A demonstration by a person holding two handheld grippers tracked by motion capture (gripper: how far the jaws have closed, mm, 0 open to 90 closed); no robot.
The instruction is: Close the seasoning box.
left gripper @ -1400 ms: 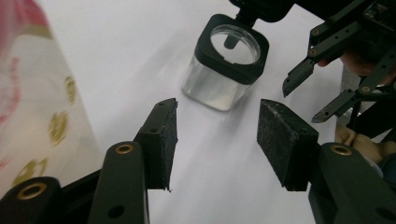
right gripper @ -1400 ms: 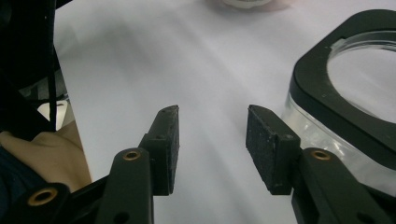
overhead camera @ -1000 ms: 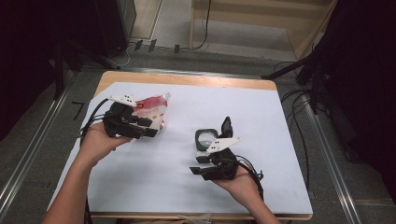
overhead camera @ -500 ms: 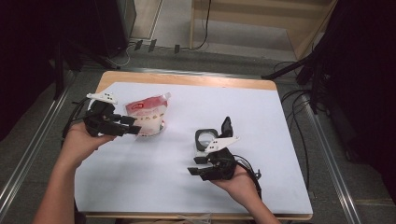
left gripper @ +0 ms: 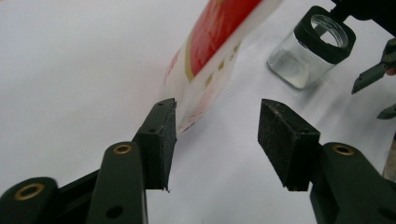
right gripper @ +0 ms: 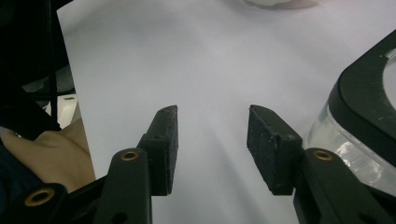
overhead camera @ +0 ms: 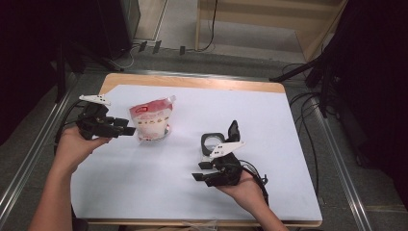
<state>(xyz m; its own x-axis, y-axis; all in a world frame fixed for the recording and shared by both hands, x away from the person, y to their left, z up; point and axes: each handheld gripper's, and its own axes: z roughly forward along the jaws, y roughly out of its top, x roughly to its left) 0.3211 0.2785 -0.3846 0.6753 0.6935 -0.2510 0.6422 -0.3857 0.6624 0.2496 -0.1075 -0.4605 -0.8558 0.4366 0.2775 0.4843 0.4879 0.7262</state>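
Note:
A red and white pouch (overhead camera: pixel 151 120) stands upright on the white sheet. My left gripper (overhead camera: pixel 129 128) is level just left of it and open; in the left gripper view (left gripper: pixel 215 135) the pouch's lower corner (left gripper: pixel 205 70) sits just past the left pad, not pinched. A clear square jar (overhead camera: pixel 212 141) with a black rim and raised lid stands mid-table and appears in the left gripper view (left gripper: pixel 310 49). My right gripper (overhead camera: pixel 198 171) is open just in front of the jar; its pads (right gripper: pixel 212 135) hold nothing, and the jar (right gripper: pixel 369 121) is at its right.
The white sheet (overhead camera: pixel 269 125) covers most of the wooden table (overhead camera: pixel 192 82). Metal rails run along both sides, and cables trail off the right edge. The person's left hand (right gripper: pixel 46 149) shows at the left of the right gripper view.
My left gripper has drawn back to the left, off the pouch, which now stands alone on the sheet. The right gripper and the jar have stayed put.

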